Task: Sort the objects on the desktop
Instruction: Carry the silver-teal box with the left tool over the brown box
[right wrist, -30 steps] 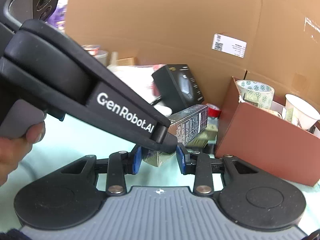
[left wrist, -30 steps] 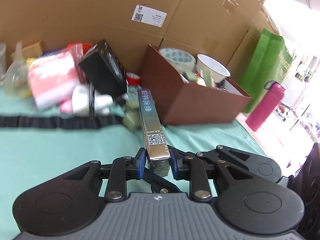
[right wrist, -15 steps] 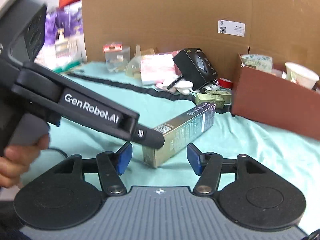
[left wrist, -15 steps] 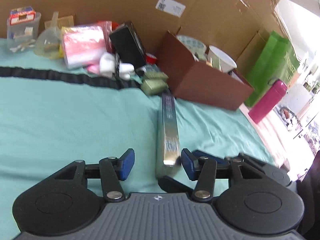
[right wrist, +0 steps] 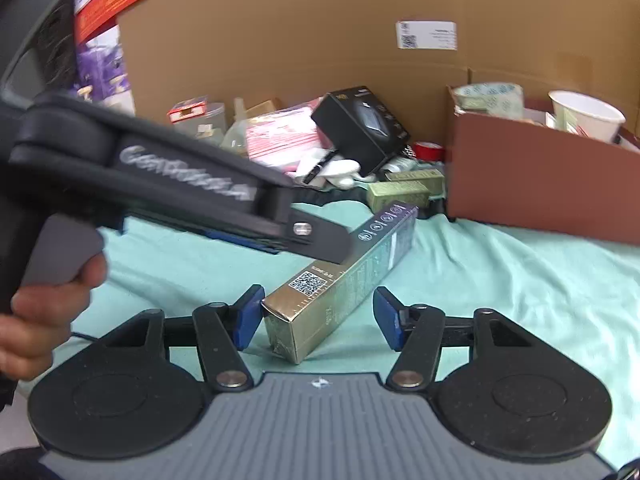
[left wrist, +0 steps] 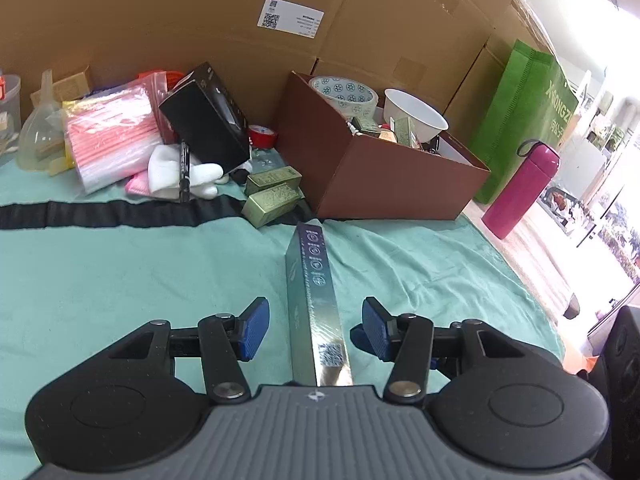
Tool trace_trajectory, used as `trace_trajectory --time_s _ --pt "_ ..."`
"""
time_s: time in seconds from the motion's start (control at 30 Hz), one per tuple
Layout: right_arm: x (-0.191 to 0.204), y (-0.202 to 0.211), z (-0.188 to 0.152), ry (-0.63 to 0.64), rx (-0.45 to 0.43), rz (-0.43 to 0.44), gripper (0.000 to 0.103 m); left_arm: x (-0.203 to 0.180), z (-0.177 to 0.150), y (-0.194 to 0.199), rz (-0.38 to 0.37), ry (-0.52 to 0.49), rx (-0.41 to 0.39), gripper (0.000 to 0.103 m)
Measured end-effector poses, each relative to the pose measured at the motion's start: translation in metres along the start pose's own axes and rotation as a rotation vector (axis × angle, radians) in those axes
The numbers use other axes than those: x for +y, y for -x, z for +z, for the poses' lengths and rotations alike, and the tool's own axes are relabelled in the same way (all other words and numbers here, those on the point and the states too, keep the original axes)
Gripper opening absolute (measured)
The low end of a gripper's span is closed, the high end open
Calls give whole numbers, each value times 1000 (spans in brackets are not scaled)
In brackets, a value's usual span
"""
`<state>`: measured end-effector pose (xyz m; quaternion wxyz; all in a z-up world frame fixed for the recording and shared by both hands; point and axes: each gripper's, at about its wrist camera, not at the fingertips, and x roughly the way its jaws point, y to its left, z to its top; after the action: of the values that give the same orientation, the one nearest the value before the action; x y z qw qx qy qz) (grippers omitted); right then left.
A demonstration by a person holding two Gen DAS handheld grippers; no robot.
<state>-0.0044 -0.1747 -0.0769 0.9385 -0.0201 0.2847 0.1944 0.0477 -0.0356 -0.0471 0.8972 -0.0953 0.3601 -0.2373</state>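
Lying on the cloth (left wrist: 120, 280), the long box (left wrist: 316, 312) sits untouched between both spread claws (left wrist: 316, 326) (right wrist: 318, 316).

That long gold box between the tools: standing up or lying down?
Lying down. The long gold box rests lengthwise on the green cloth, unheld.

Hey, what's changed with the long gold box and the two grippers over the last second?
Both grippers let go: the left gripper and right gripper were shut on the long gold box; now their jaws stand open beside it, and it lies flat on the green cloth. The brown box and clutter look unchanged.
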Motion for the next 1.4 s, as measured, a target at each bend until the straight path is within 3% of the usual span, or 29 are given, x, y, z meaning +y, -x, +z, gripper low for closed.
trace_trajectory --time_s 0.3,0.47,0.57,0.67,0.9,1.03,1.17,1.27,1.4 --pt "34 -21 10 148 -12 110 58 39 1 4 94 108 2 54" --pt "32 -24 10 131 -5 27 60 34 1 -9 57 81 47 54" --pt "28 -27 11 83 7 -4 73 24 1 -17 36 35 70 54" --pt "29 -33 9 76 22 -38 74 19 0 -21 25 7 87 54" --pt "10 -26 -3 92 80 -46 68 11 -2 -31 -15 25 125 54" --pt "-8 -18 -3 24 79 -94 68 8 2 -44 15 78 135 58" --pt "-5 -25 2 47 35 -113 69 4 13 -53 33 73 132 59" --pt "-4 -35 4 45 40 -122 67 2 17 -60 40 30 146 53" --pt "-9 -44 4 19 59 -87 51 4 17 -62 34 20 145 52"
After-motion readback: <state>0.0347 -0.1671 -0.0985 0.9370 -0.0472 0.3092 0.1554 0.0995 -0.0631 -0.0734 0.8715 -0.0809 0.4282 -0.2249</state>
